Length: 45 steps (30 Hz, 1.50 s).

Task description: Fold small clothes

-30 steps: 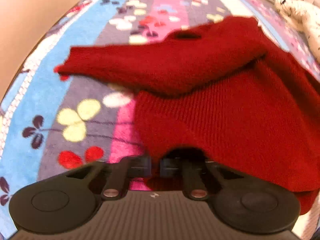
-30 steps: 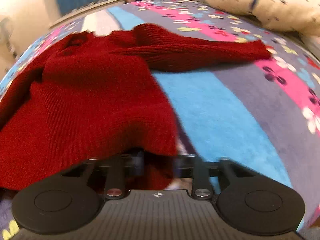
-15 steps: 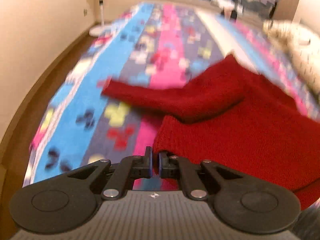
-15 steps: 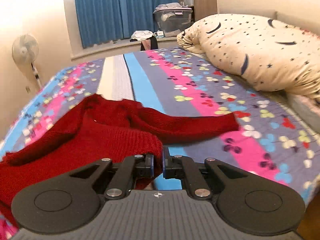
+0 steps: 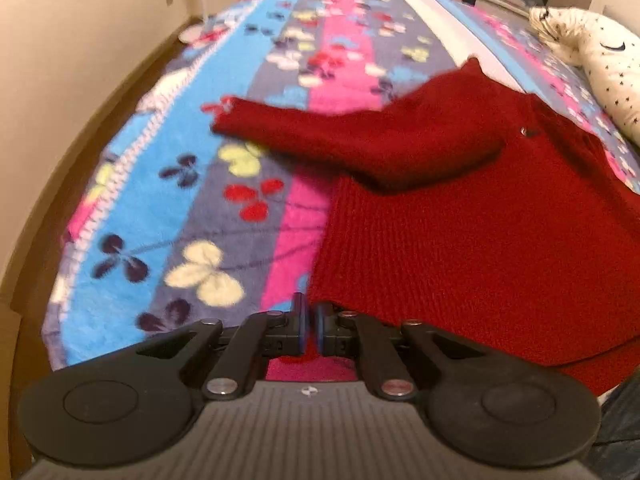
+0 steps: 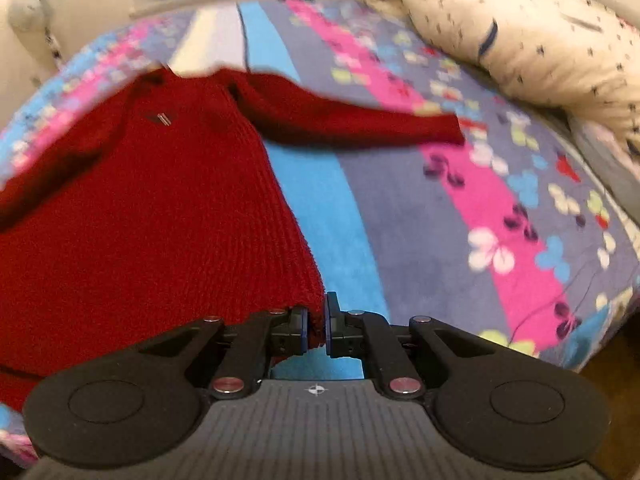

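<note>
Sweater [image 5: 480,220], red knit, spread on floral striped blanket [image 5: 168,184] over bed, sleeves out to both sides. Left tool [image 5: 309,330] pressed together on lower left hem corner; right tool [image 6: 316,326] pinching lower right hem corner. Small label [image 6: 160,118] near collar. Star-print pillow [image 6: 520,28] beyond right sleeve, apart from it.

Your left view cuts the red sweater [image 5: 480,232] off at three o'clock. Your right view loses its far sleeve past nine o'clock, and motion blur smears the collar. The pillow [image 6: 540,28] runs off at two o'clock. The left gripper [image 5: 310,326] hides the hem corner.
</note>
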Motion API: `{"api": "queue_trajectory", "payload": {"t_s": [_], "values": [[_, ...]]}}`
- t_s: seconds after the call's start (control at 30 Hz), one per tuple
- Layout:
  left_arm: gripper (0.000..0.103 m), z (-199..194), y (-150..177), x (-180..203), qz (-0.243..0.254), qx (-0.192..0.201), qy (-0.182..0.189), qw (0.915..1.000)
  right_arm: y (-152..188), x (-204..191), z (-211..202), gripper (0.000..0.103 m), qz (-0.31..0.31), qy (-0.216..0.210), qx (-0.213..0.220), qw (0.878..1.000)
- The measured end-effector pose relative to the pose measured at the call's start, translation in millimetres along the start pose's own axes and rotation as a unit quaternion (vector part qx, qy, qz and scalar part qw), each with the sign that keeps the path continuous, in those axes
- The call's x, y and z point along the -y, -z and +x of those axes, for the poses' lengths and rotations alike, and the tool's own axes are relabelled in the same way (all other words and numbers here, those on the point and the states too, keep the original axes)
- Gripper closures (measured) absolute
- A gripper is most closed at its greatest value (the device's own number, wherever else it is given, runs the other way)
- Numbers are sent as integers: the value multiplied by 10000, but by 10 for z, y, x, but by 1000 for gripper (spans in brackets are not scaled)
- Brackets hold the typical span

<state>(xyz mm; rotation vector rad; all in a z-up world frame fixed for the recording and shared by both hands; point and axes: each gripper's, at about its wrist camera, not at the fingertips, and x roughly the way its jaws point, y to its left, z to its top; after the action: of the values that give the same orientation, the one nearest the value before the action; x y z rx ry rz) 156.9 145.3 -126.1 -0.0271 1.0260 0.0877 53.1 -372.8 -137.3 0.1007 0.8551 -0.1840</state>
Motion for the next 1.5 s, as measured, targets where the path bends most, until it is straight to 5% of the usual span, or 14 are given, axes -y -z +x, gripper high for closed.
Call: {"api": "queue_trajectory", "payload": {"t_s": [0.13, 0.33, 0.4, 0.43, 0.47, 0.5, 0.77, 0.9, 1.03, 1.07, 1.13, 1.27, 1.43, 1.5], "values": [[101, -87, 98, 8, 124, -58, 89, 9999, 44, 53, -150, 96, -77, -23, -51, 10000], [95, 452, 244, 9, 306, -891, -267, 9952, 307, 5, 414, 91, -128, 242, -1363, 9903], [79, 396, 293, -46, 278, -873, -311, 9953, 303, 76, 320, 67, 44, 301, -1256, 9916], [43, 345, 307, -77, 297, -821, -341, 9956, 279, 104, 235, 46, -1, 327, -1141, 9929], [11, 290, 305, -106, 270, -739, -431, 9960, 246, 122, 143, 37, -67, 389, -1001, 9942], [6, 222, 294, -133, 209, -543, -521, 9969, 195, 130, 47, 37, -150, 439, -850, 9953], [5, 314, -463, -96, -265, 384, 462, 9978, -235, -241, -123, 34, -222, 14, -265, 9994], [5, 922, -964, -57, -675, 35, 693, 9953, -310, -583, -92, 34, -670, -127, -215, 9974], [7, 1569, -1275, -157, -1455, -538, 1020, 9826, -313, -746, -69, 34, -911, -46, -365, 9952], [32, 1688, -1326, -174, -1641, -667, 1048, 9786, -303, -746, -58, 34, -909, -17, -427, 9949], [87, 1752, -1483, -180, -1751, -534, 814, 9797, -296, -759, 34, 34, -915, 40, -607, 9940], [88, 1371, -1999, -355, -1746, 550, 819, 9797, -352, -812, 202, 36, -980, 284, -725, 9921], [88, 1015, -2637, -979, -1809, 1715, -223, 9682, -546, -964, 355, 39, -979, 267, -591, 9931], [86, 1044, -2755, -1280, -1923, 1839, -800, 9606, -605, -1016, 369, 39, -1041, 165, -500, 9932]]}}
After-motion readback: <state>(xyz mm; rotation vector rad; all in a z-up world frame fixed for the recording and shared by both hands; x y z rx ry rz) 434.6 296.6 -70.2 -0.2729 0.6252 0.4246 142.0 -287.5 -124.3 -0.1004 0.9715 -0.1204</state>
